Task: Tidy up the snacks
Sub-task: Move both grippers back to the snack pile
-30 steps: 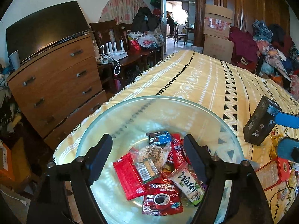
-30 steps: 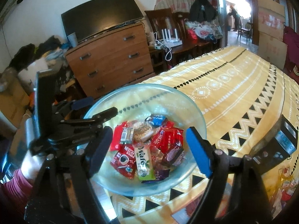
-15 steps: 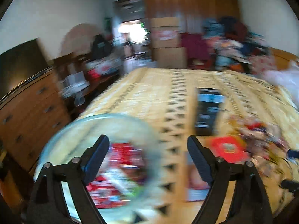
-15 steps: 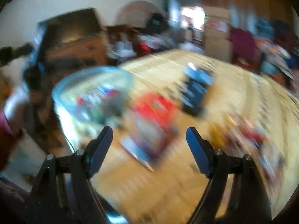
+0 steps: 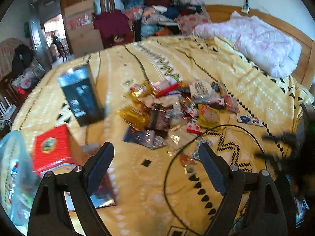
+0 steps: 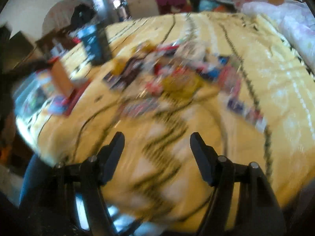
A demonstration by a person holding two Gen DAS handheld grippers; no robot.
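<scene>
Left claw (image 5: 155,163) hangs spread and empty over the yellow patterned bedspread (image 5: 256,90), its jaws just widened, while the right claw (image 6: 157,149), also empty, has just narrowed its jaws with nothing between them. Ahead of both lies the loose heap of snack packets (image 5: 173,108), well apart from the glass bowl (image 5: 13,169) at the left edge, which already holds some. A red box (image 5: 51,147) and a dark box (image 5: 82,96) stand between bowl and heap. Judged from here, the next pick goes best on a single outlying packet, jaws across its narrow side, clear of the black cable (image 5: 196,141) looping over the cover
</scene>
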